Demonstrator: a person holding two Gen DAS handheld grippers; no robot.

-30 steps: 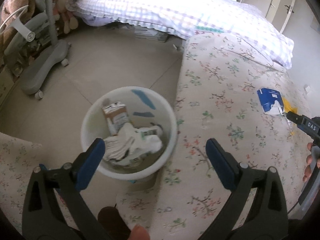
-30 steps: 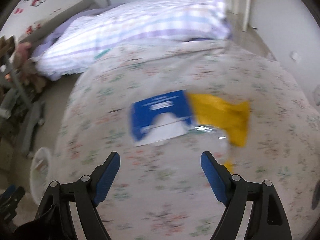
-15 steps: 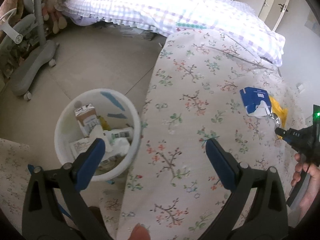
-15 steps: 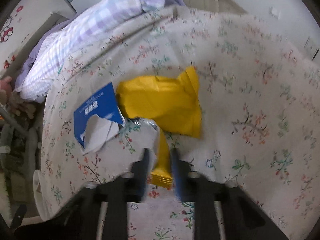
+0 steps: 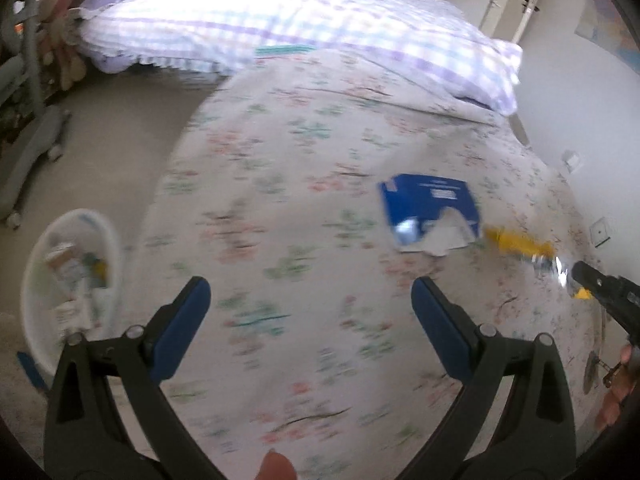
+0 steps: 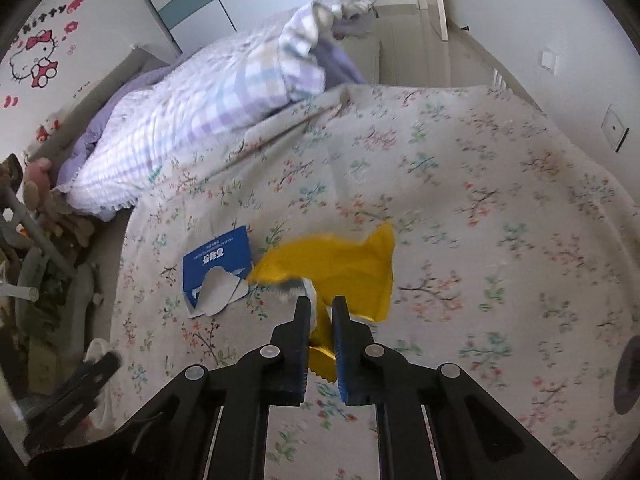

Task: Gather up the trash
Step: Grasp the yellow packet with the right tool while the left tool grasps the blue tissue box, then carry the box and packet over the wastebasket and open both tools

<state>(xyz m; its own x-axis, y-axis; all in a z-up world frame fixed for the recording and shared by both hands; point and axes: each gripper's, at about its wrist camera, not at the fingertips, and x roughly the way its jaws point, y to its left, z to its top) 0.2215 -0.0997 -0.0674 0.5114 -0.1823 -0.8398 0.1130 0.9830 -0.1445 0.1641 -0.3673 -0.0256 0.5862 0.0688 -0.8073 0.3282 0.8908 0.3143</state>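
Observation:
My right gripper point(image 6: 320, 308) has its jaws closing, and the pads press a crumpled yellow wrapper point(image 6: 340, 264) between them, its loose end hanging over the bed. A torn blue carton point(image 6: 218, 260) lies just left of the wrapper. In the left wrist view the blue carton point(image 5: 428, 204) lies ahead and to the right, and the yellow wrapper point(image 5: 516, 242) hangs from the right gripper point(image 5: 580, 272) at the far right. My left gripper point(image 5: 308, 292) is open over the floral bedspread, with nothing between its fingers. The white trash bin point(image 5: 114, 256), holding several pieces of trash, stands on the floor at the lower left.
A floral bedspread point(image 5: 280, 200) covers the bed, with a checked quilt point(image 5: 280, 24) at its far end. A grey chair base point(image 5: 32, 148) and soft toys point(image 6: 40, 184) stand on the floor to the left. A wall point(image 6: 560, 20) runs along the bed's right side.
My left gripper has swung from above the bin to over the bed, toward the blue carton. My right gripper has gone from wide open to clamped on the yellow wrapper.

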